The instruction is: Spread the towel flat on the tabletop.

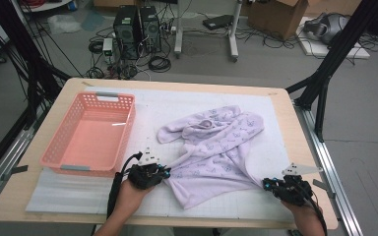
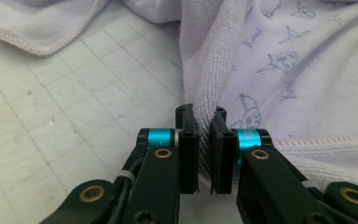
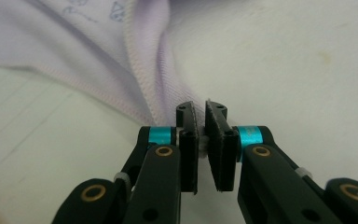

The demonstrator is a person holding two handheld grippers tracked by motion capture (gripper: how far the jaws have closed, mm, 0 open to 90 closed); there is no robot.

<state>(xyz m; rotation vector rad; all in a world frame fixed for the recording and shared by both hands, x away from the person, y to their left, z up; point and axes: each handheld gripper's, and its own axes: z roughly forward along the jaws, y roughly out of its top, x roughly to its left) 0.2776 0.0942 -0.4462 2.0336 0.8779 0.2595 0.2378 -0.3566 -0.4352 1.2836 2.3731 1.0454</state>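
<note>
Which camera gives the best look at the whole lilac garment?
The high view: the lilac garment lies rumpled on the mat beside the pink basket. Both gripper views show just the pinched hem up close.

Your work surface: one light wooden table [image 1: 19, 196] with rounded corners. Directly on it you have one white gridded mat [image 1: 275, 162], covering most of the top and leaving a bare wood margin all round. On the mat at your left stands one pink perforated plastic basket [image 1: 59, 142] (grey grip strips on its near and far rims). Right of the basket, on the same mat, lies one crumpled lilac garment [image 1: 216, 152] with a small printed pattern, well apart from the basket.
</note>
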